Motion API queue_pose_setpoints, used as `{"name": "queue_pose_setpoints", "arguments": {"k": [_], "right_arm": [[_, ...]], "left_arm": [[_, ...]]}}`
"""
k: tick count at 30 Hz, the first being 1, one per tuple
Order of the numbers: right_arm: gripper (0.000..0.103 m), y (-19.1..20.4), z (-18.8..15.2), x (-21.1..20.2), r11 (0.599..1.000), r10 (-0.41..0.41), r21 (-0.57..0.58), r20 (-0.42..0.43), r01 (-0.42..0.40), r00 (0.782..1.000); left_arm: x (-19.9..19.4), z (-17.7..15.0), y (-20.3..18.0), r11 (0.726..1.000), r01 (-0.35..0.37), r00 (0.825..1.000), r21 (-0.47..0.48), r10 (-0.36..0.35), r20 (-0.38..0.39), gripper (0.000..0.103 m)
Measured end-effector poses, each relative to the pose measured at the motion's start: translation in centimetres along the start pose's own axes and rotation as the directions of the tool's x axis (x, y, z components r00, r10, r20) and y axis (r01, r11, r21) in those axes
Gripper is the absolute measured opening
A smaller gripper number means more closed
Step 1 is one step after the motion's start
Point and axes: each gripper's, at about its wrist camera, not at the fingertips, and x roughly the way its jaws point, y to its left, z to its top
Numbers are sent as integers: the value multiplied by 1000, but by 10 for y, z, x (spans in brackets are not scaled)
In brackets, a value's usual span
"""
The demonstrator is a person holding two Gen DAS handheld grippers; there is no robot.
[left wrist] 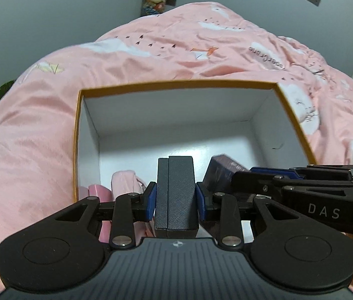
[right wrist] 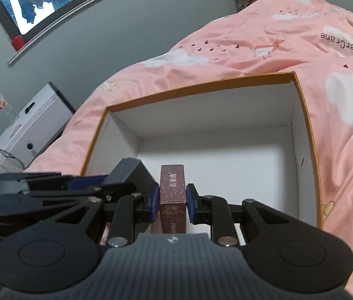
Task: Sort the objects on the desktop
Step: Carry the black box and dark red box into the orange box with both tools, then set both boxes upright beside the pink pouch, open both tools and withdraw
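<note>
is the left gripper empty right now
No, the left gripper is clamped on a dark textured case, its blue pads pressing both sides above the open box.

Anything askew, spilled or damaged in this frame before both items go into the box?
Nothing stands out. The left gripper is shut on a dark textured case, the right gripper on a slim maroon carton, both held squarely over the open white box. The box looks intact apart from a small dark mark on its right wall.

Left gripper [left wrist: 176, 197]: angled downward, blue pads clamped on both sides of a dark textured case [left wrist: 176, 190]. Right gripper [right wrist: 172, 198]: angled downward just beside it, pads clamped on a slim maroon carton [right wrist: 172, 190].
</note>
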Motion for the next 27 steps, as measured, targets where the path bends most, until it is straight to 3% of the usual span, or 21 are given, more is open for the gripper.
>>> {"name": "queue_pose_setpoints", "arguments": {"k": [6, 12, 19, 27], "right_arm": [[24, -7, -15, 19, 998, -5, 68, 23, 3, 1000], [24, -9, -28, 24, 997, 2, 78, 14, -3, 1000], [25, -6, -30, 22, 998, 4, 64, -52, 0, 999], [32, -12, -30, 33, 984, 101, 158, -119, -82, 988]], "left_arm": [[18, -13, 2, 999, -45, 999, -13, 45, -10, 37], [23, -24, 2, 999, -38, 999, 9, 38, -13, 37], [19, -24, 8, 1000, 20, 997, -4, -20, -71, 41], [9, -22, 29, 990, 95, 989, -103, -106, -103, 39]]}}
